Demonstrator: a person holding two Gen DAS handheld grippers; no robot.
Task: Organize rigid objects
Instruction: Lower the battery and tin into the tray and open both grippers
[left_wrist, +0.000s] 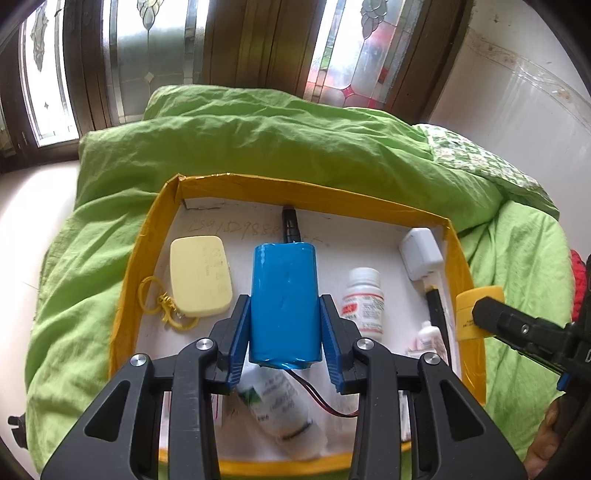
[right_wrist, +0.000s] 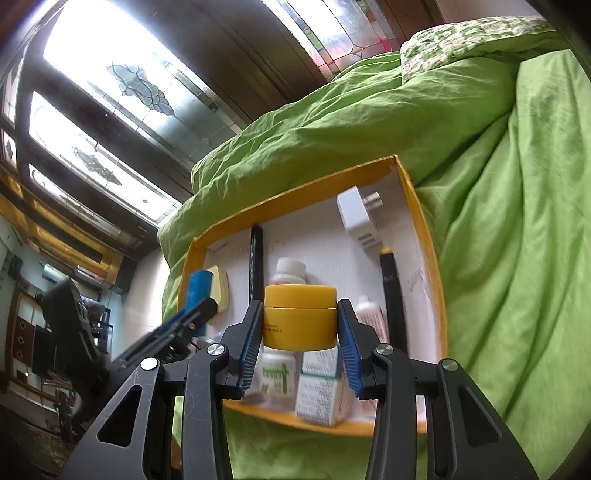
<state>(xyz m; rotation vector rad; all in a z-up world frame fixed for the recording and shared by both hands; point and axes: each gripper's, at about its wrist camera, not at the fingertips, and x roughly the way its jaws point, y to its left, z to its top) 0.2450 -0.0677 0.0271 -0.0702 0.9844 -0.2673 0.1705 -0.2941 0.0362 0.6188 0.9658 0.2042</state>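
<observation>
Rumpled green duvet (left_wrist: 258, 147), patterned pillow (left_wrist: 476, 155), leaded-glass windows (left_wrist: 162, 48) behind.

Inside the yellow-rimmed box (left_wrist: 147, 236) the white floor is free in the far middle, between the cream case (left_wrist: 201, 277) on the left and the pill bottle (left_wrist: 362, 299) and white charger (left_wrist: 421, 254) on the right. The near part is crowded by a lying bottle (left_wrist: 277, 406) and, it seems, small cartons (right_wrist: 319, 387). A black stick (left_wrist: 290, 221) leans on the far wall.
</observation>
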